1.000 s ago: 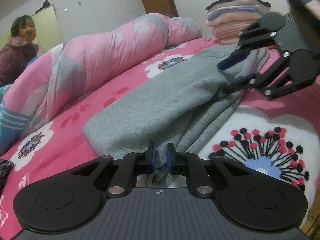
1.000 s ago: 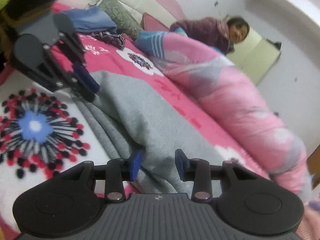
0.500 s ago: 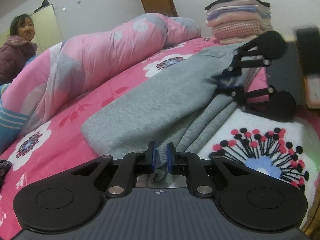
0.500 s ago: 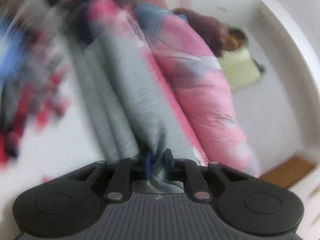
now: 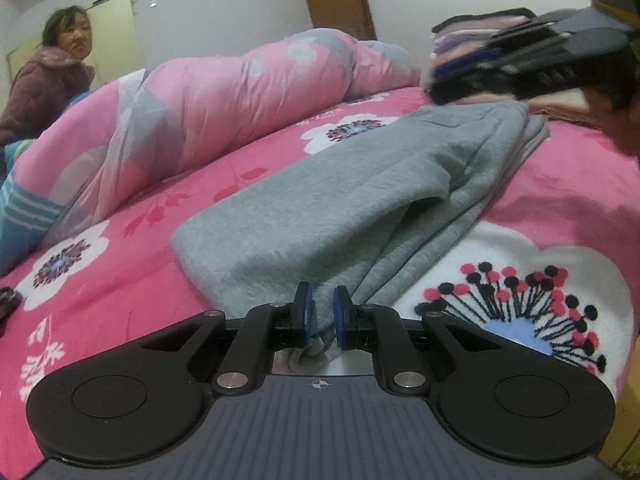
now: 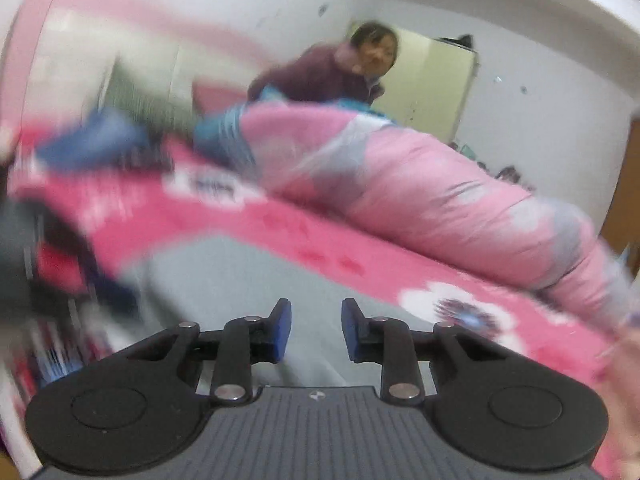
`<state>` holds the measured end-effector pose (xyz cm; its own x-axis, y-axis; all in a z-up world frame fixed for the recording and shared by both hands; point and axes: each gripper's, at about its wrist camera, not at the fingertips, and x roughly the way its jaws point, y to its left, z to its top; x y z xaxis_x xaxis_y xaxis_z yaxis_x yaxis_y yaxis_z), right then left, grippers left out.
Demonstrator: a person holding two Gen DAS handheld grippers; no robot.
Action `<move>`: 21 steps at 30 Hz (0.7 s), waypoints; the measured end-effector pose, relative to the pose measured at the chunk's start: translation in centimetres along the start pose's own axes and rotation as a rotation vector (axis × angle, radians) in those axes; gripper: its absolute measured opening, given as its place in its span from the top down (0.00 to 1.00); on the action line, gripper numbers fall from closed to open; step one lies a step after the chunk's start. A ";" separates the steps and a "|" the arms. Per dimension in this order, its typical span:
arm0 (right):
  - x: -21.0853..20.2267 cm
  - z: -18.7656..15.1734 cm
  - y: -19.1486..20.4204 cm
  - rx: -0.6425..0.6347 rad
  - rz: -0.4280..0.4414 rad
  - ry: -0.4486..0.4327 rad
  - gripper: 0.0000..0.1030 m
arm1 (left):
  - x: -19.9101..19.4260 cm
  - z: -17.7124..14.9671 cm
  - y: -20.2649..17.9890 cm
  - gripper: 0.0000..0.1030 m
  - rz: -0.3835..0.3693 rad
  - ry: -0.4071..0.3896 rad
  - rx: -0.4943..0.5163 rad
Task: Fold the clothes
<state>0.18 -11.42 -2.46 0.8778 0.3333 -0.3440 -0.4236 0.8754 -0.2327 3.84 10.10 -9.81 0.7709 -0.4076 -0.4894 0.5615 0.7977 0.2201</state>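
Note:
A grey sweatshirt (image 5: 360, 200) lies folded lengthwise on the pink flowered bedspread (image 5: 120, 280). My left gripper (image 5: 320, 314) is shut on its near edge, with grey cloth bunched between the blue pads. My right gripper (image 6: 314, 330) is open and empty, hovering above the grey sweatshirt (image 6: 248, 280); this view is motion-blurred. In the left wrist view the right gripper (image 5: 520, 64) shows blurred at the upper right, above the garment's far end.
A rolled pink quilt (image 5: 200, 112) lies along the far side of the bed. A stack of folded clothes (image 5: 472, 32) stands at the far right. A person in a maroon jacket (image 5: 52, 76) sits behind the quilt. Blue cloth (image 6: 88, 144) lies far left.
My right gripper let go of the sweatshirt's far end, opened and lifted away. My left gripper kept its hold on the near edge.

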 end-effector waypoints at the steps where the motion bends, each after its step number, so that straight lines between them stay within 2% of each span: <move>1: 0.9 -0.3 0.1 0.058 0.045 0.012 0.73 | -0.3 0.0 0.1 0.88 0.008 0.001 -0.023; 3: 2.9 -0.8 0.2 0.175 0.137 0.038 0.73 | -1.2 -0.1 0.3 0.88 0.024 -0.001 -0.077; 4: 4.3 -1.9 0.6 0.202 0.174 0.112 0.74 | -1.8 -0.1 0.5 0.88 0.031 -0.007 -0.113; 6: 6.0 -4.7 0.9 0.252 0.175 0.195 0.74 | -3.4 0.2 1.1 0.88 0.032 -0.041 -0.203; 7: 5.7 -4.9 1.1 0.247 0.168 0.168 0.74 | -3.9 0.4 1.2 0.88 0.034 -0.059 -0.235; 10: 5.4 -4.3 1.3 0.229 0.142 0.183 0.74 | -3.6 2.5 1.0 0.82 0.040 -0.120 -0.263; 13: 5.4 -4.0 1.9 0.189 0.113 0.175 0.74 | -0.7 4.3 0.0 0.77 -0.008 -0.123 -0.265; 16: 3.8 -4.5 3.2 0.100 0.086 0.188 0.73 | 2.7 3.6 -1.5 0.76 -0.003 -0.028 -0.214; 19: 2.0 -3.6 2.6 -0.005 0.090 0.214 0.74 | 3.4 2.2 -1.9 0.76 0.012 -0.006 -0.206; 21: 0.7 -2.1 0.9 0.021 0.066 0.164 0.74 | 3.2 1.9 -1.2 0.74 -0.001 -0.008 -0.257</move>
<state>-0.06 -11.11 -4.82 0.7992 0.3303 -0.5021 -0.4730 0.8611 -0.1864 6.21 6.97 -10.08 0.7731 -0.4112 -0.4830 0.4682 0.8836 -0.0028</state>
